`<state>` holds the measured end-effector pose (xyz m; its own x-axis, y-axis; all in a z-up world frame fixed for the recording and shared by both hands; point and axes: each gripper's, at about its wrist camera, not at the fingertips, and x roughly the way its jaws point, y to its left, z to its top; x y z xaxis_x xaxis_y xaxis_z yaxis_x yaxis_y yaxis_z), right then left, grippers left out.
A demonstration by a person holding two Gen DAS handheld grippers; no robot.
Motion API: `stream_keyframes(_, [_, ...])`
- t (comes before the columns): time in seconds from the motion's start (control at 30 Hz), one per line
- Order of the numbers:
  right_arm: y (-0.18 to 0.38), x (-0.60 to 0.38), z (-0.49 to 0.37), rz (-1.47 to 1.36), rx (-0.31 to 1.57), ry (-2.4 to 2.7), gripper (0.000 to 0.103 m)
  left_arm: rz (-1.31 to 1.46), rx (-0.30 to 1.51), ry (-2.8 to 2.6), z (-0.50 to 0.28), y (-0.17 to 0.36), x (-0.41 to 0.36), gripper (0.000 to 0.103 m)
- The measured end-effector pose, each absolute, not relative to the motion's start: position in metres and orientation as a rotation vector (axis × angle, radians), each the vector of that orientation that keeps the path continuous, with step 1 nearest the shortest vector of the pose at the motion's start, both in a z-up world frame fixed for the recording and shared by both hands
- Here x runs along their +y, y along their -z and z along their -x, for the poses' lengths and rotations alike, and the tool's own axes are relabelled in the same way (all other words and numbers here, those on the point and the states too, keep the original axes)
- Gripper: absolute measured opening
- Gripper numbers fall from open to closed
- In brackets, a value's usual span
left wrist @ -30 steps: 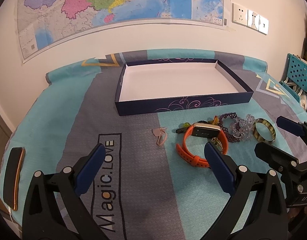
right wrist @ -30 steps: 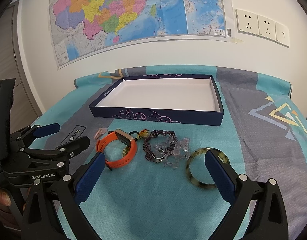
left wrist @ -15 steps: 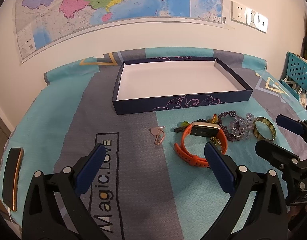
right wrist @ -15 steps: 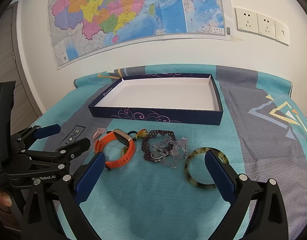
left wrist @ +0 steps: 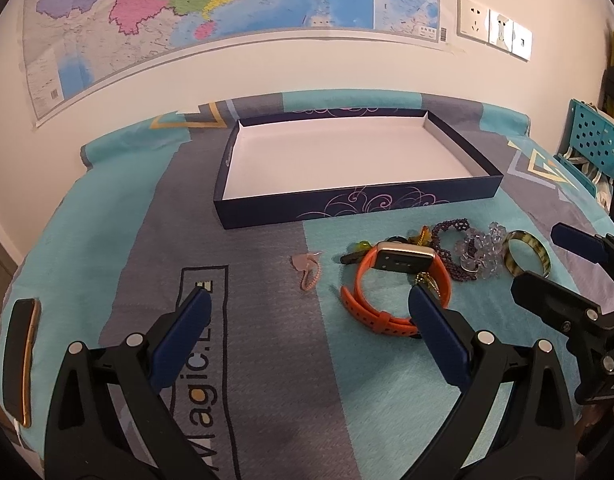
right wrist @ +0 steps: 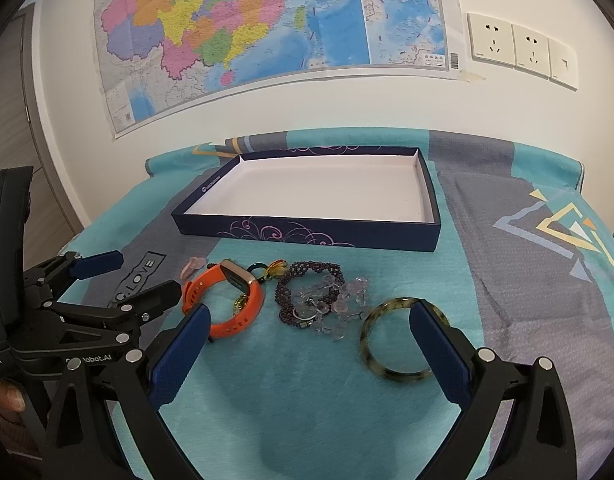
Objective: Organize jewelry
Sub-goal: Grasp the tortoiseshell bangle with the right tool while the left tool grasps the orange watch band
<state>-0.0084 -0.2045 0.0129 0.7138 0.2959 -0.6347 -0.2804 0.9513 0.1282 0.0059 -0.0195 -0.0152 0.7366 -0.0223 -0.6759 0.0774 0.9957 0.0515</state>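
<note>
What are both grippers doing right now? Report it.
Left gripper: open, holding nothing.
Right gripper: open, holding nothing.

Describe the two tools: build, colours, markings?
Both match: the left tool and right tool have black plastic scissor-style frames with silver rivets and textured dark-blue finger pads. In the right view, the left tool's body carries white "GenRobot.AI" lettering, partly hidden. No cables or sleeves visible.
</note>
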Motion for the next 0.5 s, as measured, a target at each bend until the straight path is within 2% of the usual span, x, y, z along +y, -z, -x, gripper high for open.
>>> stream_keyframes(0.2, [-0.013,-0.226,0.001,-0.041,0.715,-0.286,0.096,-0.077,0.75,0.093,-0.009,0.015,-0.02,0.096])
stream_keyframes(0.27, [-0.012,-0.239,-0.003,-0.049,0.731,-0.257,0.096,-0.08,0.757,0.113,-0.012,0.016,-0.021,0.093])
stream_keyframes(0.33, [-0.008,-0.252,-0.007,-0.042,0.777,-0.211,0.096,-0.083,0.764,0.131,-0.014,0.017,-0.022,0.084])
stream_keyframes(0.4, [-0.003,-0.265,-0.012,-0.054,0.795,-0.188,0.094,-0.086,0.775,0.155,-0.017,0.019,-0.024,0.077])
stream_keyframes(0.5, [0.004,-0.28,-0.018,-0.058,0.838,-0.177,0.082,-0.088,0.787,0.194,-0.021,0.02,-0.025,0.074])
